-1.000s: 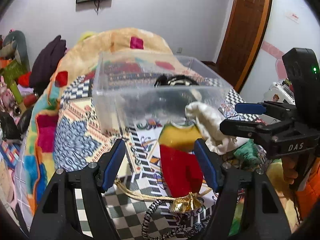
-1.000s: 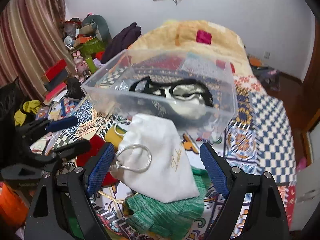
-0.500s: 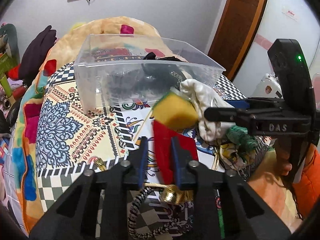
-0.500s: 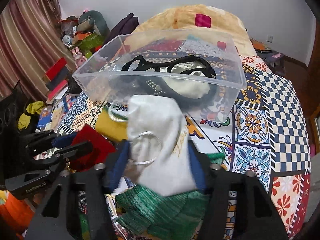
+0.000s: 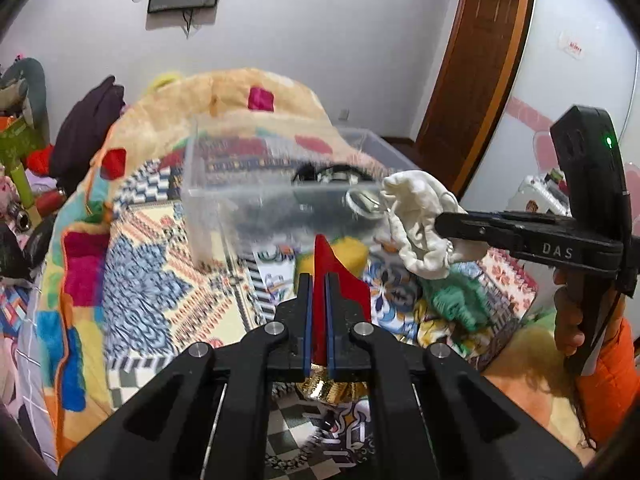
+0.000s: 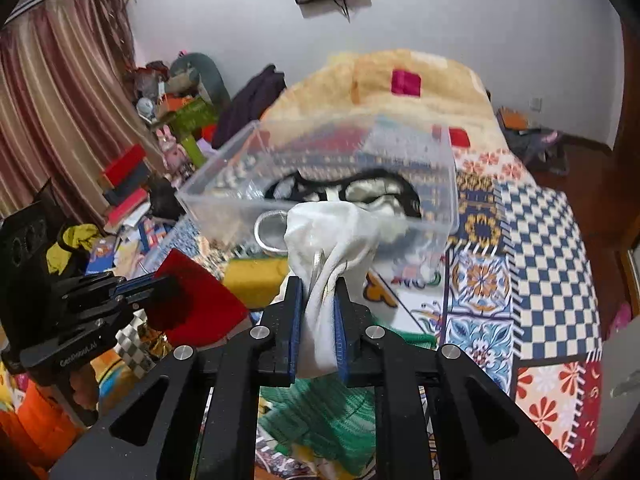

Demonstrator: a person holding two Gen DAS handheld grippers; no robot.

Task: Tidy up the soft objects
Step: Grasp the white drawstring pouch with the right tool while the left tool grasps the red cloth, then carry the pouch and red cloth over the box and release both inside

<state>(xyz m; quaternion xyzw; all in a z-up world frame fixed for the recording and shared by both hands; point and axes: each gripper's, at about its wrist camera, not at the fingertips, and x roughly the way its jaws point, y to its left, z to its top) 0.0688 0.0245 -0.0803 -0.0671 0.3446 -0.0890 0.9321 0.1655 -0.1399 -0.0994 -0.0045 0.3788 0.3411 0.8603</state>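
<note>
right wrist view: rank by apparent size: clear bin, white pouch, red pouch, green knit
1. clear bin, largest by far.
2. white pouch, close to the lens, which inflates it.
3. red pouch and green knit: similar; the knit is partly hidden behind the right gripper, so unranked.

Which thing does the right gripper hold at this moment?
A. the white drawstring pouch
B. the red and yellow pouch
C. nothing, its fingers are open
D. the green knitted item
A: in the right wrist view the right gripper is closed on the bunched cloth of the white drawstring pouch, while the left gripper holds the red and yellow pouch.
</note>
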